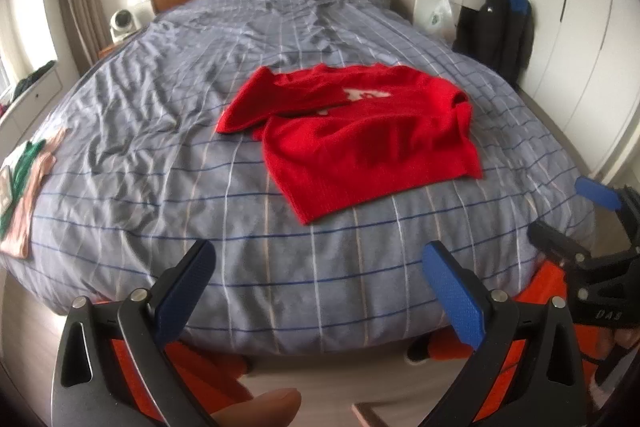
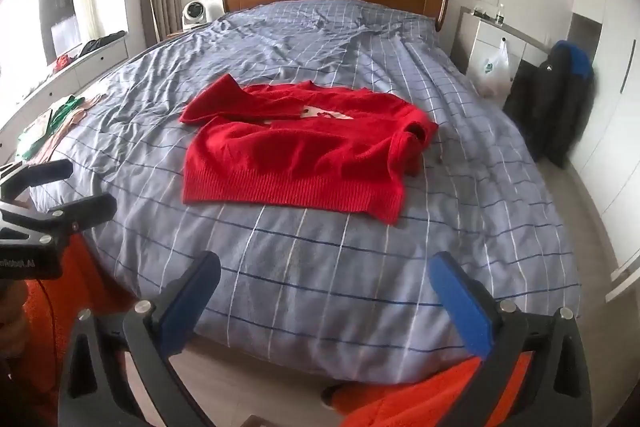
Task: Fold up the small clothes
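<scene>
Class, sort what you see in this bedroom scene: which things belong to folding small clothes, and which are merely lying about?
Part of the job:
- red sweater, spread on the bed
- pink and green clothes at the bed's edge
- left gripper, open
- right gripper, open

Just lying about:
- white fan
- plastic bag
- dark jacket
</scene>
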Tool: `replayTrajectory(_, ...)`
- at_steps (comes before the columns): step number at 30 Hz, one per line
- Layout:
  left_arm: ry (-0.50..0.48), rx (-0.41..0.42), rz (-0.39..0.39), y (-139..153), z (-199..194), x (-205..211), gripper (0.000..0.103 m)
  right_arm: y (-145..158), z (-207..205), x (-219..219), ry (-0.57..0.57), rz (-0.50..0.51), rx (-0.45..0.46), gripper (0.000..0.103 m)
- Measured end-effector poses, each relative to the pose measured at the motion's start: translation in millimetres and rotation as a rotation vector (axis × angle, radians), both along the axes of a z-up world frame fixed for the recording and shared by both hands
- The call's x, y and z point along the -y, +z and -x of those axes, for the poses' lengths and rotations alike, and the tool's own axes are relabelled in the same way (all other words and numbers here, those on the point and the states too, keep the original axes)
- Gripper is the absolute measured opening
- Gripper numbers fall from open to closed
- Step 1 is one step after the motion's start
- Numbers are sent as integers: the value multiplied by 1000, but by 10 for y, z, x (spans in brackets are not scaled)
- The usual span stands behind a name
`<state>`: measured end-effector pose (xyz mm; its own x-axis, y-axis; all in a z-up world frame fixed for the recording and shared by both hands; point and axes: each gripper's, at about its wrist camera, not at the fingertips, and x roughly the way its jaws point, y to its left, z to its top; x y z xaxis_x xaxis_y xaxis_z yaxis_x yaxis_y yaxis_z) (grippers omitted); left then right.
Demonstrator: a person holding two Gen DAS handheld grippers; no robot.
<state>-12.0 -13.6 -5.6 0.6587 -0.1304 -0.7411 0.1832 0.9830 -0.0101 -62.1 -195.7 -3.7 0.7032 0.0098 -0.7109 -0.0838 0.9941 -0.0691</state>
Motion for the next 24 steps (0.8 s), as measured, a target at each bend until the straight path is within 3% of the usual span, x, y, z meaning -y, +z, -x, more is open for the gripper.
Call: replayTrajectory(24,10,-12,-16,-100,-37,-10,103,-36,-42,-30,-21,17,10,103)
